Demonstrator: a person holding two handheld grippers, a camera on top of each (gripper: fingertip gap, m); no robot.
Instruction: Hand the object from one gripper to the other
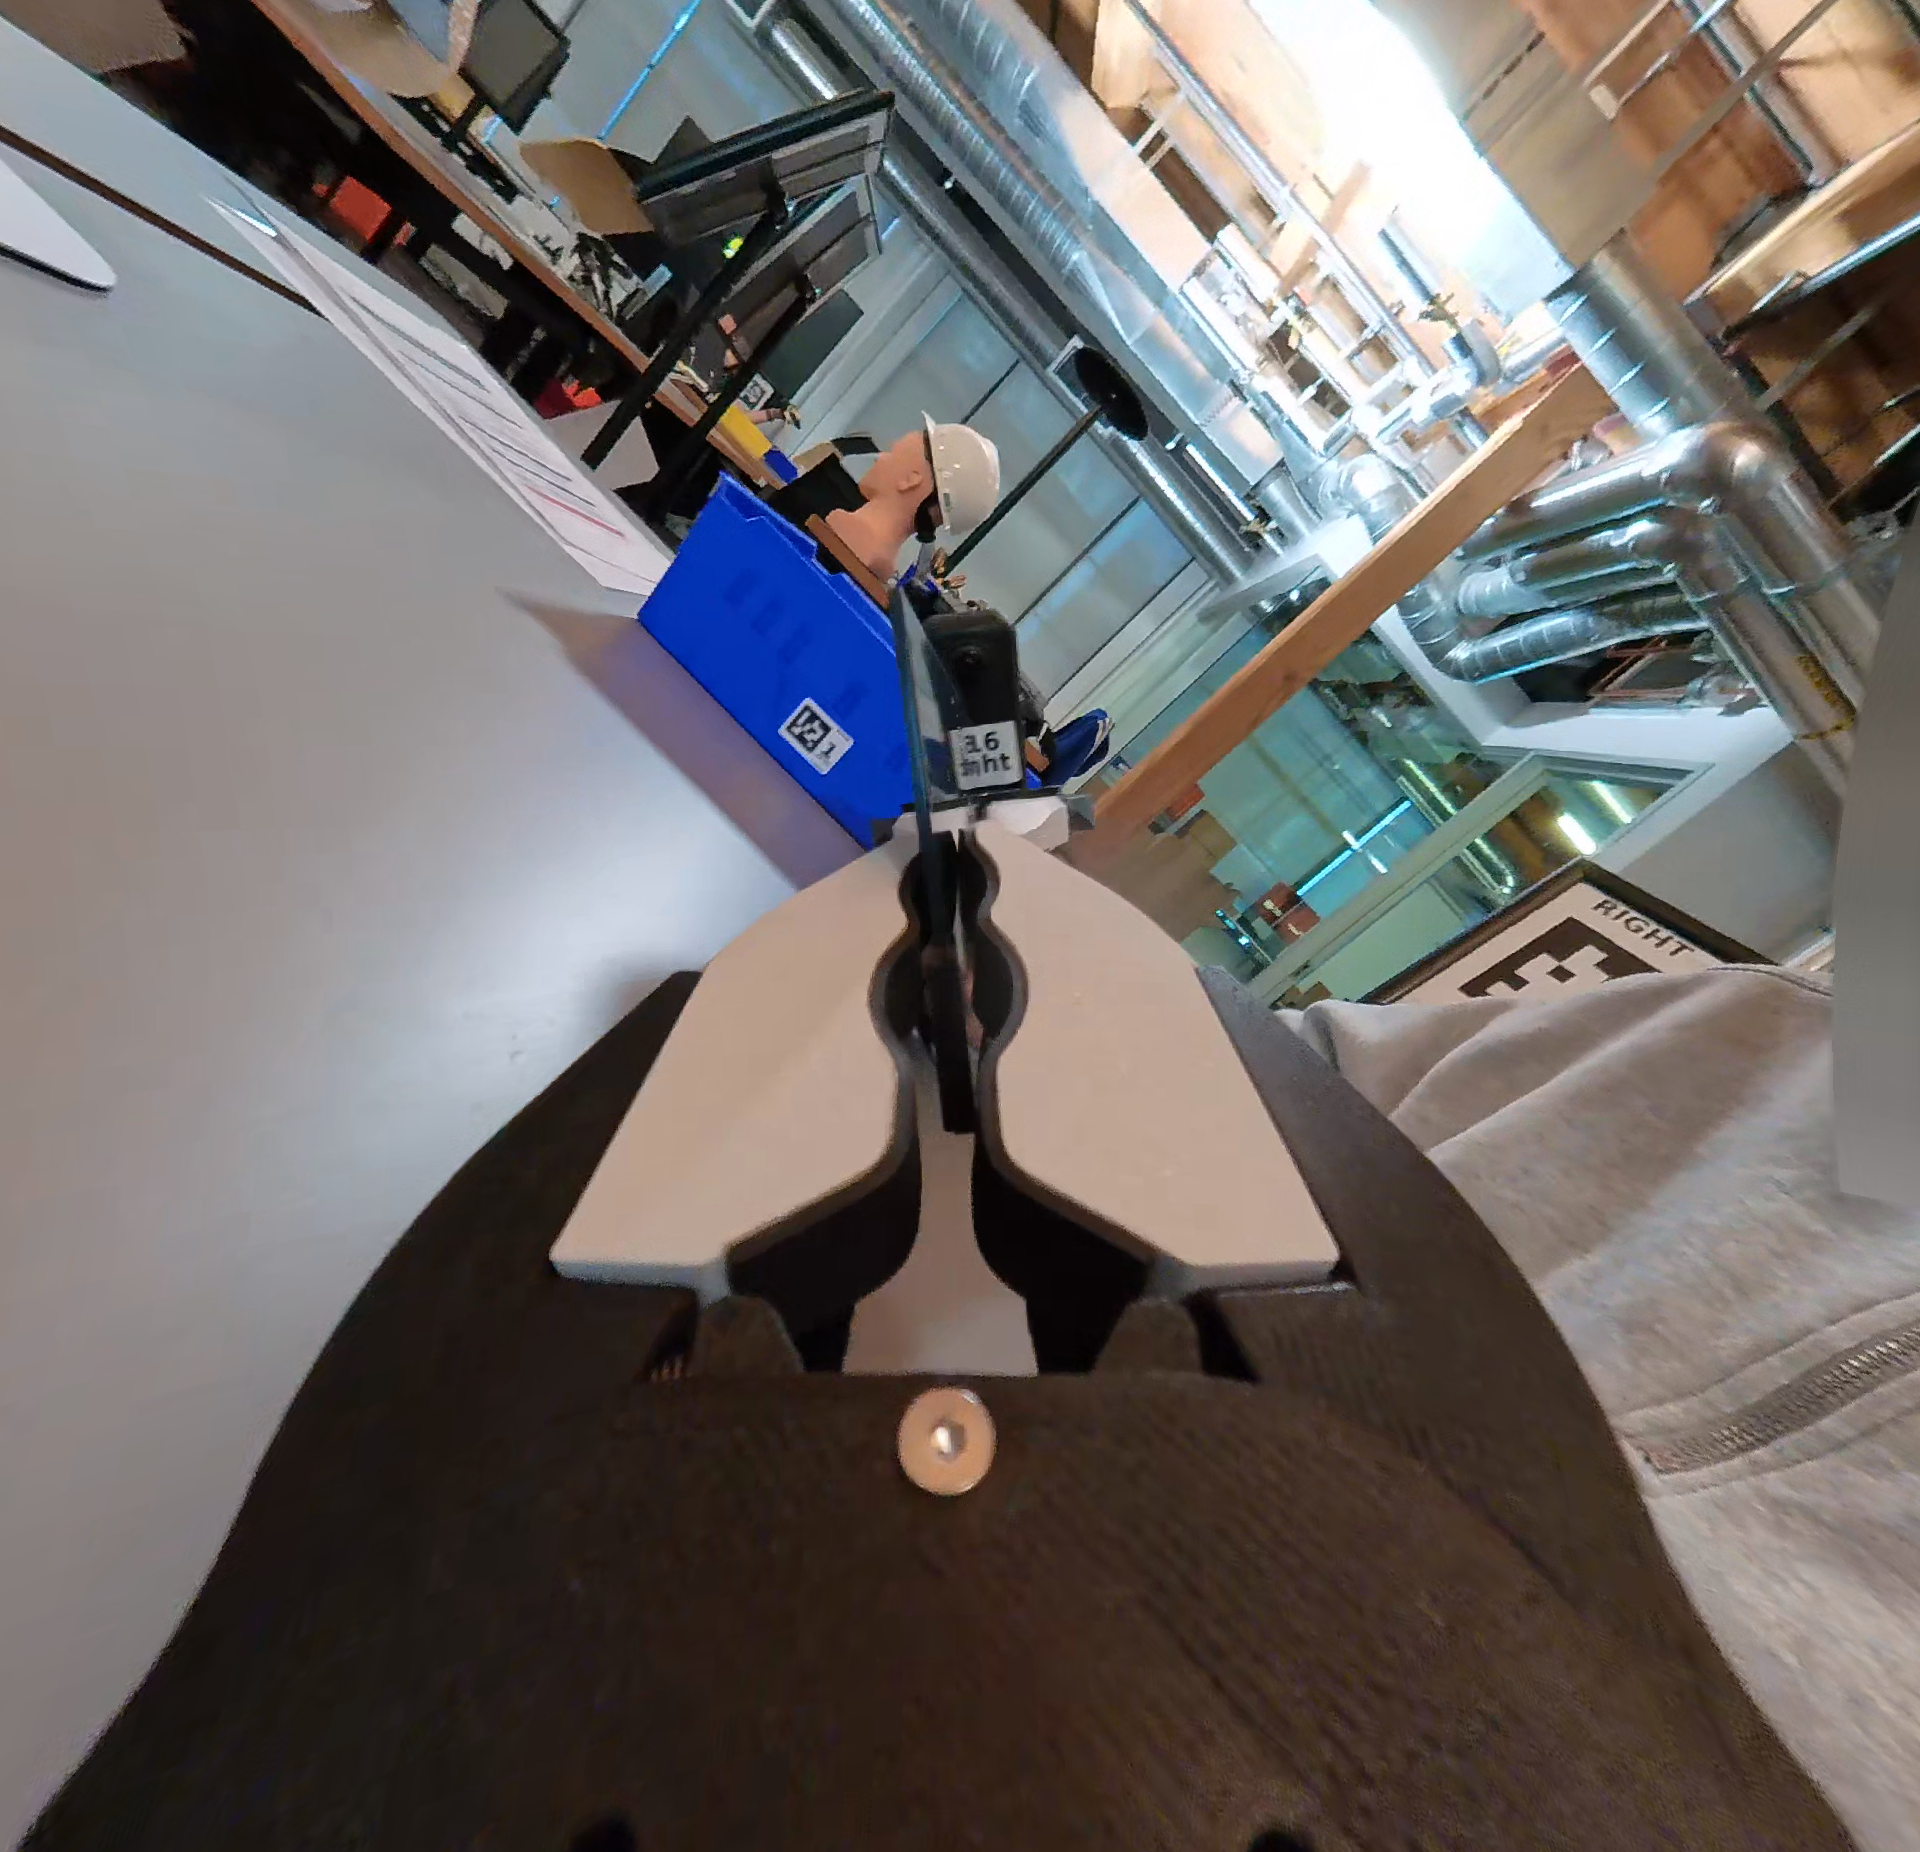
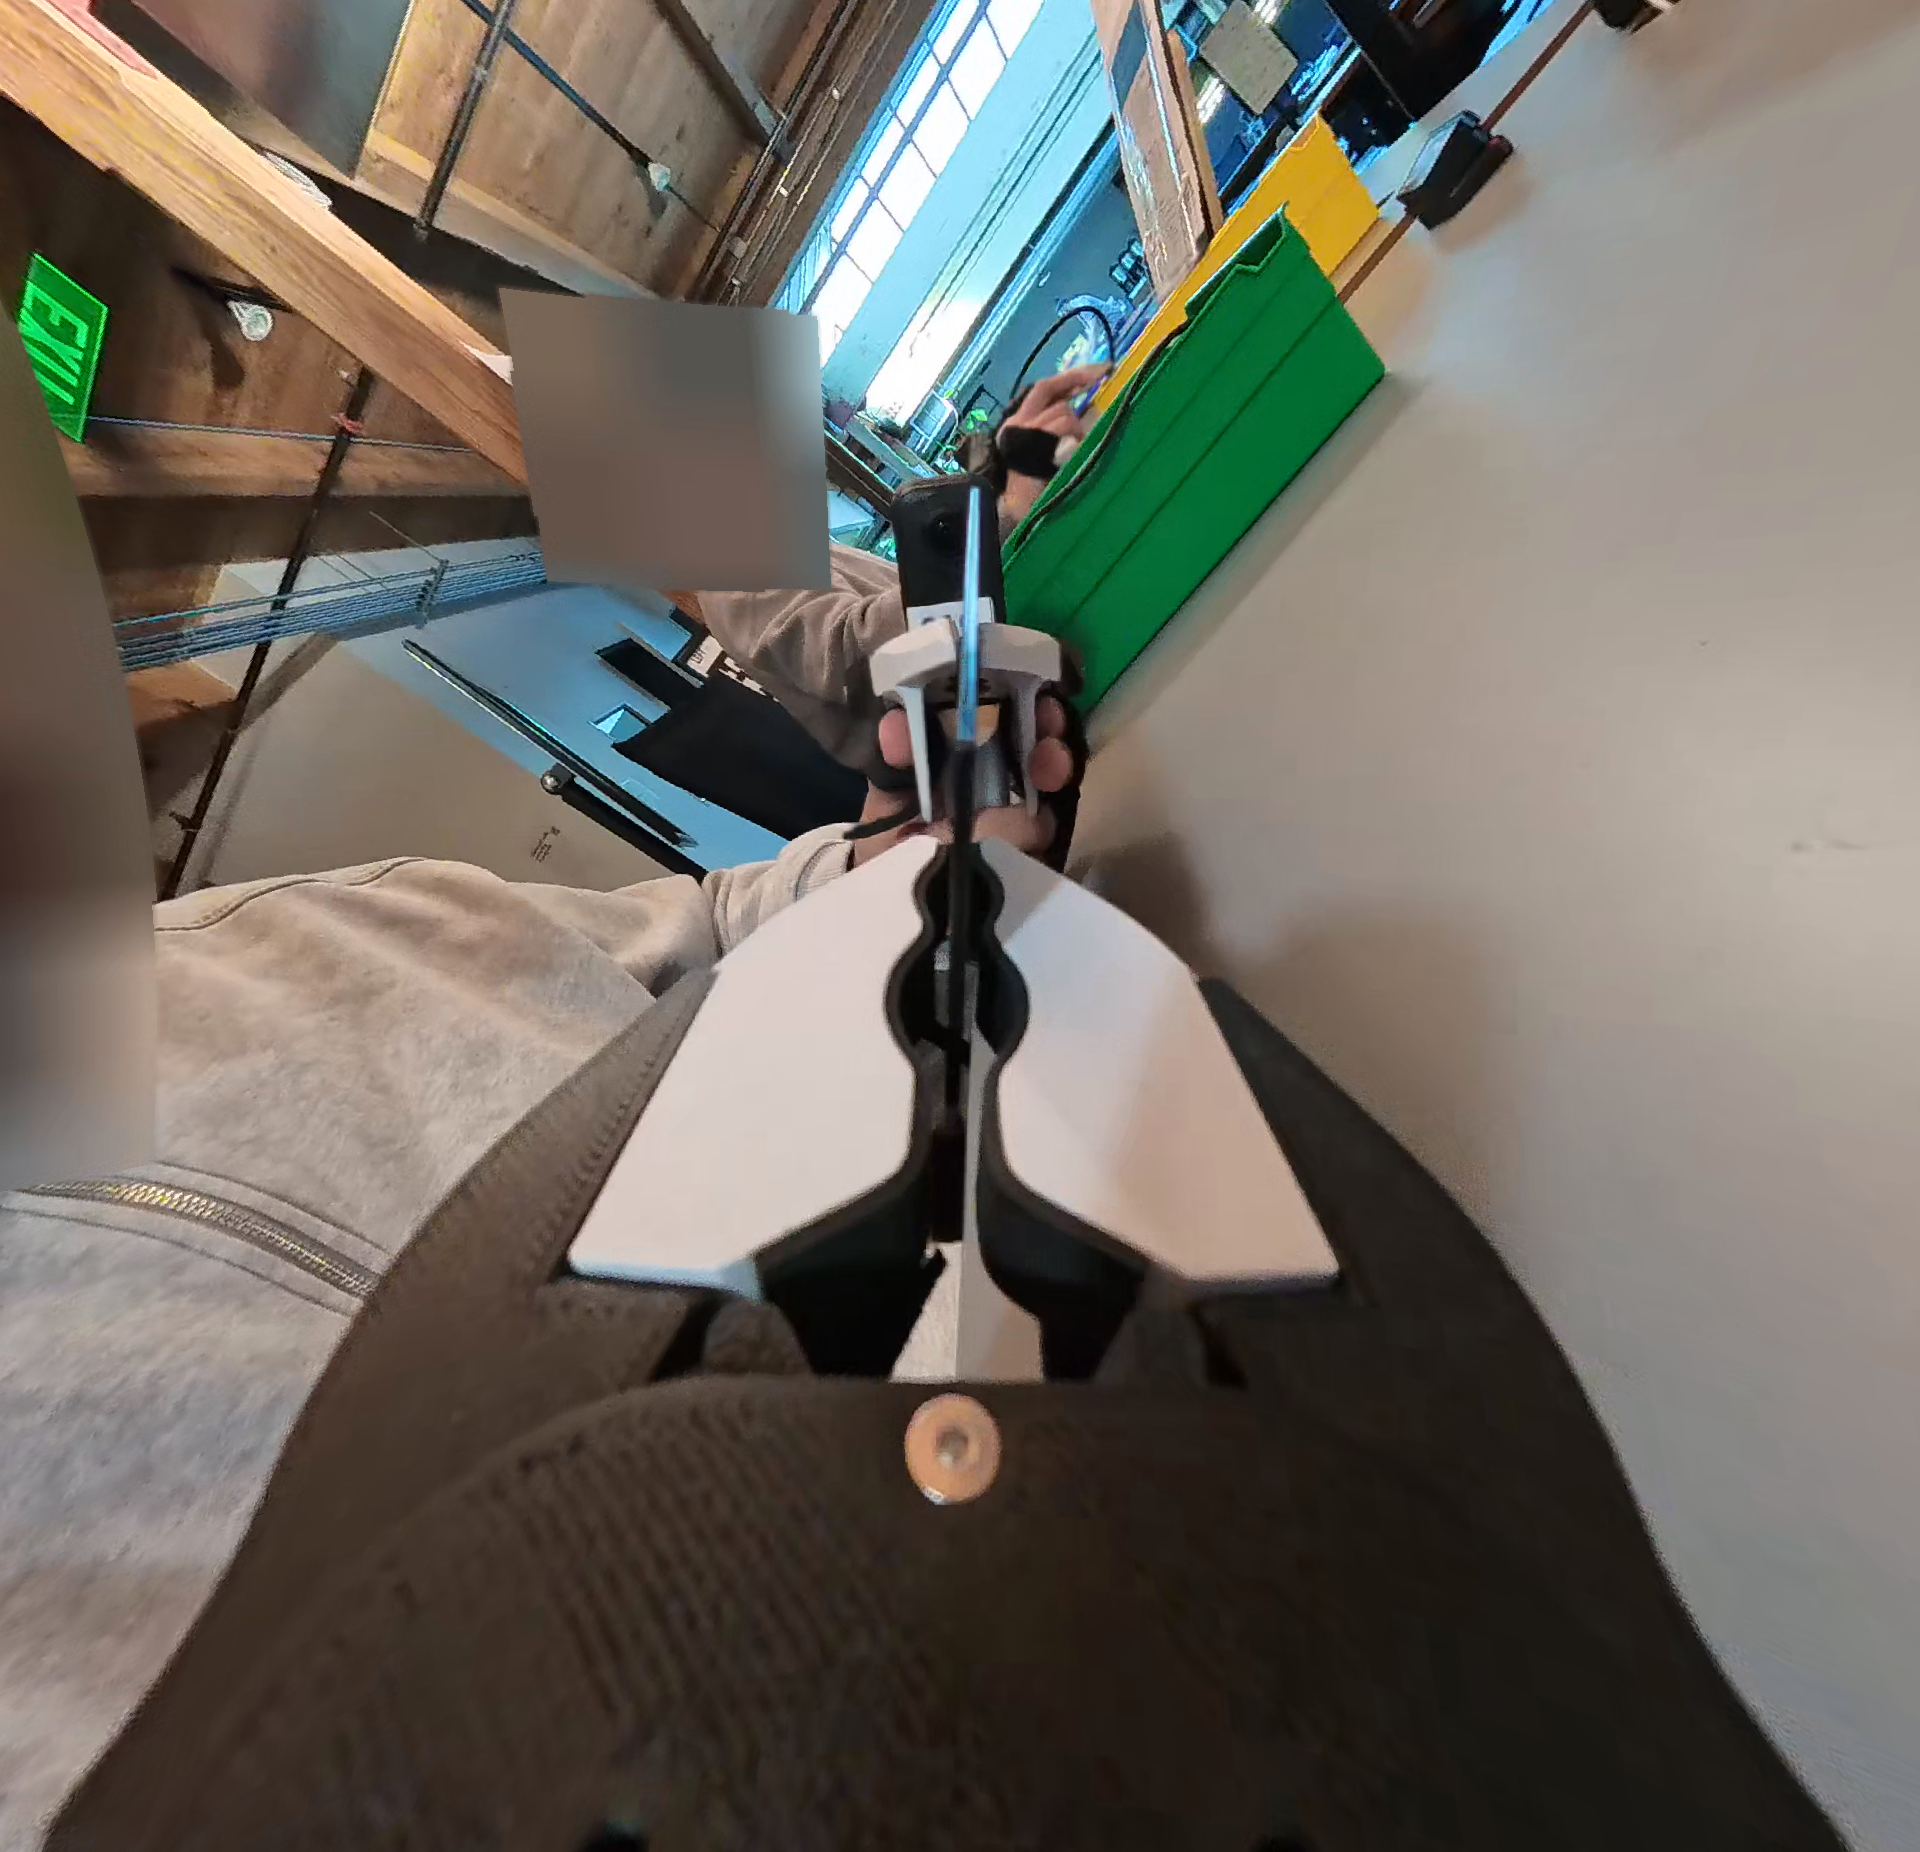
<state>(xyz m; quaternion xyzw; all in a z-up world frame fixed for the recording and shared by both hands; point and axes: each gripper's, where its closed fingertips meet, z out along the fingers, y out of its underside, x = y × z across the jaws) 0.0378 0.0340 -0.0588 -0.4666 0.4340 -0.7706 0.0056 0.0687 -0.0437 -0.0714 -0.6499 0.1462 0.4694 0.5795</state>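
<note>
left gripper (image 1: 951,846): fingers clamped on a thin dark flat object (image 1: 940,971), edge-on. right gripper (image 2: 961,852): fingers closed on the same object (image 2: 964,929), tip to tip with the left one, above the grey worktop (image 1: 260,815). farther off: blue bin (image 1: 769,649), green bin (image 2: 1195,472)
</note>
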